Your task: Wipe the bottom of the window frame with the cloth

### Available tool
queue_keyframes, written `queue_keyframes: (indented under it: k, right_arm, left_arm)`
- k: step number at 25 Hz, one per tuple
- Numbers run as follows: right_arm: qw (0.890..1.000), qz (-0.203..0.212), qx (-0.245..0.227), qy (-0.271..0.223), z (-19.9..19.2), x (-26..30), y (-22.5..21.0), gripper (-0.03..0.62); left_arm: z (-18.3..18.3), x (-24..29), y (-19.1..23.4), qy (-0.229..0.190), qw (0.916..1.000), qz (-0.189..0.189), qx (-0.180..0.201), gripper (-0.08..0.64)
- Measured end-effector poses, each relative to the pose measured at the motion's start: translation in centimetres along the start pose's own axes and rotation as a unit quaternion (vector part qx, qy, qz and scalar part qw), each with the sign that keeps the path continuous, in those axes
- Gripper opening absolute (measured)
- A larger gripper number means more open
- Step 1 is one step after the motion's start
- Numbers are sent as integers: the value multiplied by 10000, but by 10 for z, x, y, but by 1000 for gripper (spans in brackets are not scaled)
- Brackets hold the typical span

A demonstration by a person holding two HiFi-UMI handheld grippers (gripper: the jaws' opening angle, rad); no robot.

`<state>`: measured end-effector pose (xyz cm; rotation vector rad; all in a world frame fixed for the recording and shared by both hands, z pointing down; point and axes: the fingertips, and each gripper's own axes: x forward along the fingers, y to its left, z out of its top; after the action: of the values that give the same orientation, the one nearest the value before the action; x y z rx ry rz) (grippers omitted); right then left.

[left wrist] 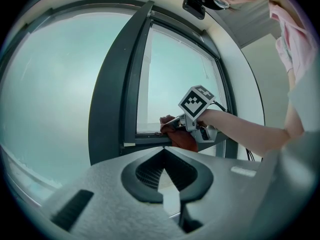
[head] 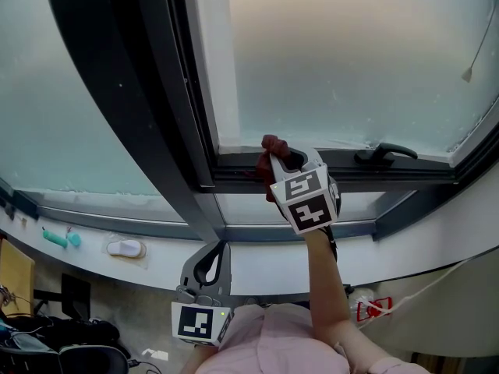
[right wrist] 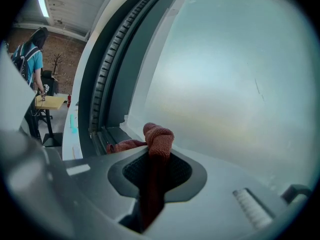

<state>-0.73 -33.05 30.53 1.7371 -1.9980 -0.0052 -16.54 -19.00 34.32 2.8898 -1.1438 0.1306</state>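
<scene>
At the bottom rail of the window frame (head: 366, 179), my right gripper (head: 282, 164) clamps a dark red cloth (head: 267, 156). Its jaws are closed tight on the fabric, and a bunched knot of it pokes out past them onto the rail, just beside the frosted pane (head: 351, 61). A black window handle (head: 386, 153) lies along the same rail, well apart from the cloth. My left gripper (head: 209, 269) hangs below the rail, its jaws apparently drawn together with nothing between them.
</scene>
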Motion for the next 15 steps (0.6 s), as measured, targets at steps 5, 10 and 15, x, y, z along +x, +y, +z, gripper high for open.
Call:
queue_keyframes:
  k: [5,10,15]
  right_arm:
    - [9998,-77,167,57,-7,-6,-11,61]
    - [9994,-76,326,18,-11,-8,-19,61]
    - [9990,-83,445,-21,-14,-11,-25,61]
  left_arm:
    - [1,1,-1,-3,10000,-42,30,-5]
    - [4,5,-3,-61,9999,-82,-1,-5]
    - [3,6,-5,-46,9999,-108,5,-5]
